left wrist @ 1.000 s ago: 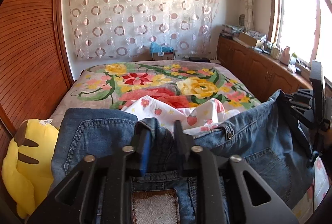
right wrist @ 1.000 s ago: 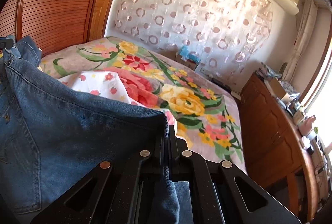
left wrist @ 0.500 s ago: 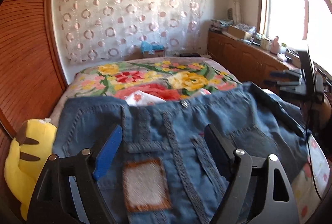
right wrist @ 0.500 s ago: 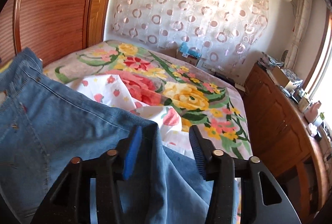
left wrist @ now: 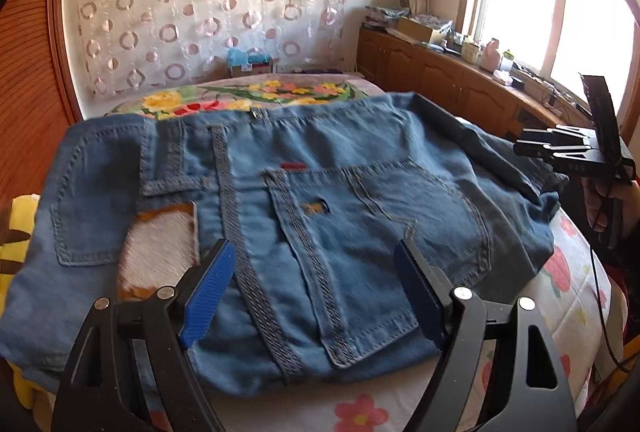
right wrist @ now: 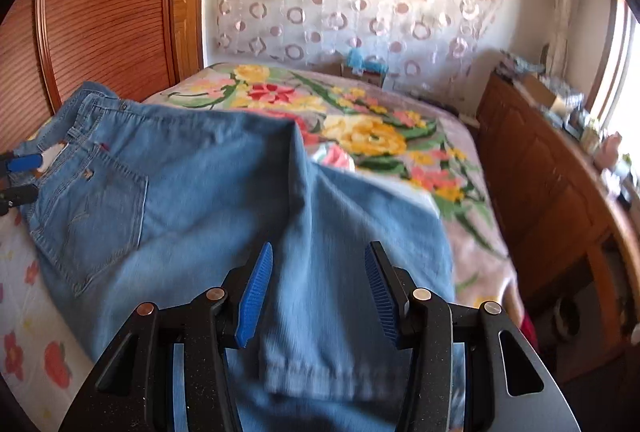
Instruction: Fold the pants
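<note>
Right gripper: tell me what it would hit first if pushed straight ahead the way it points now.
Most likely the jeans. The right gripper is open, its fingers straddling the folded denim just past the hem, so going forward it should meet the fabric ridge before the floral bedspread. Depth is hard to judge through the fisheye.

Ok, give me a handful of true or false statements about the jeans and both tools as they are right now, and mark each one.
1. The left tool is open, its blue pads apart above the jeans. True.
2. The right tool is clamped on a trouser leg. False: it is open, with the denim lying between and below its pads, not pinched.
3. The jeans lie with a back pocket facing up. True.
4. The jeans are spread on a bare wooden floor. False: they lie on a bed with a floral bedspread.
5. A yellow plush toy shows at the left edge of the left wrist view. True.
</note>
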`<state>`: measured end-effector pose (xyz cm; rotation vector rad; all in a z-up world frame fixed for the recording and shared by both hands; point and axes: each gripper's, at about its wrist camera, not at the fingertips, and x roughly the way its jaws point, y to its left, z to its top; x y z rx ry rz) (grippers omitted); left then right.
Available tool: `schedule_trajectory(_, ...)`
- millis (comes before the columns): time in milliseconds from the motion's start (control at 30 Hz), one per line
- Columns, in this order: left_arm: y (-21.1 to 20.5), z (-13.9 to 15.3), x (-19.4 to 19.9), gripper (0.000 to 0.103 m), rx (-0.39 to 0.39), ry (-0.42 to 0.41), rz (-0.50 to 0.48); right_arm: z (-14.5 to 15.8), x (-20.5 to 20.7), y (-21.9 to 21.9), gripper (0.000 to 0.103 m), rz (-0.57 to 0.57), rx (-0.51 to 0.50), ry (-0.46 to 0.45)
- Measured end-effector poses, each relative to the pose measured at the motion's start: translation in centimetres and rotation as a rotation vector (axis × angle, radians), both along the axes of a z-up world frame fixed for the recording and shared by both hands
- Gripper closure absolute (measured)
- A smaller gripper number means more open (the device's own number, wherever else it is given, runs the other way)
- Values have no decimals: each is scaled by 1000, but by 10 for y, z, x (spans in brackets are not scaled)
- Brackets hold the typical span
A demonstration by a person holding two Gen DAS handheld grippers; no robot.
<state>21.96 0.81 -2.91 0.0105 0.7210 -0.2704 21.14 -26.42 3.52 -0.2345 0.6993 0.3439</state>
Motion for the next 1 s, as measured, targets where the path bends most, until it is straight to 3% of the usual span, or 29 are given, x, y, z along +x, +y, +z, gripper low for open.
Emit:
schedule_trajectory(300, -5, -16, -10, 21, 36, 17, 20, -25, -13, -9, 53, 15, 8, 115)
schedule_trajectory(467, -2, -15, -18, 21, 21, 24, 26, -25, -9, -15, 95, 29, -16, 129)
schedule_trajectory(867, 2, -4, -31, 21, 5, -9, 45, 41, 68, -65, 97, -187, -170, -57)
schedule_trajectory(1000, 4, -5, -32, 21, -1, -8, 51, 43, 102, -78, 97, -268, -168, -49)
